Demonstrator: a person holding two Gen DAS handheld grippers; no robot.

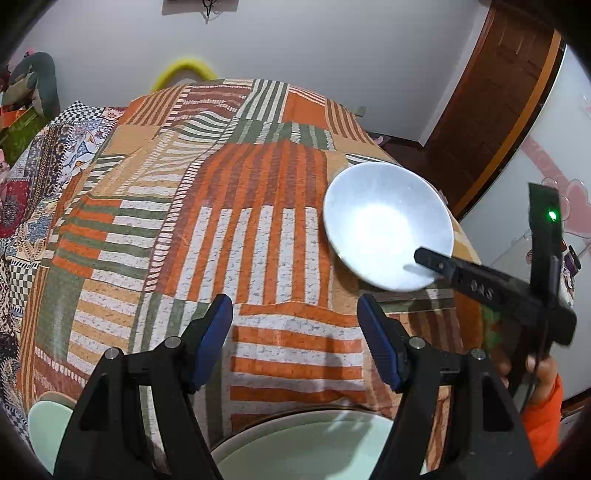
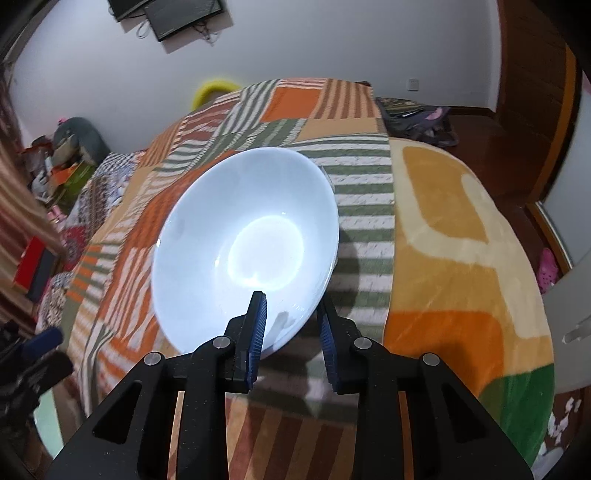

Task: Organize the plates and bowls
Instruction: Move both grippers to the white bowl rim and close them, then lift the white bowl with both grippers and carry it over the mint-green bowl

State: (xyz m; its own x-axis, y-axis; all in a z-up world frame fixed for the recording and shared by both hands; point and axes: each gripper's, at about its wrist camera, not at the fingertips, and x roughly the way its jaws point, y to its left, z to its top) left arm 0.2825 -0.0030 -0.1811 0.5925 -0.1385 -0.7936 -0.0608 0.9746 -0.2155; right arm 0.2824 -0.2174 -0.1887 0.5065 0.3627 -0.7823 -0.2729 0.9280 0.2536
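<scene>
Right wrist view: a bed point(image 2: 461, 236) fills the room ahead of the gripper, spread with a patchwork cover of orange, green and white stripes point(image 2: 351, 177) and, to the gripper's right, a fleecy blanket in tan, cream and orange point(image 2: 443, 206); beyond it stand a pale wall, two dark screens point(image 2: 173, 14) hung high, a brown wooden door frame at the far right, and a heap of soft toys and boxes off to the left. The white bowl point(image 2: 243, 243) sits directly in front of the right gripper point(image 2: 291, 325), glossy and deep, its flat base catching a bright ring of light, tilted with its near rim raised off the cover; the right gripper is clamped on that near rim, one blue pad point(image 2: 258, 325) inside the bowl and the other outside it. In the left wrist view the left gripper point(image 1: 295, 332) hangs spread wide over the striped cover with nothing between its pads; the bowl lies ahead and to its right; pale green dishes point(image 1: 306, 446) show just beneath it.
</scene>
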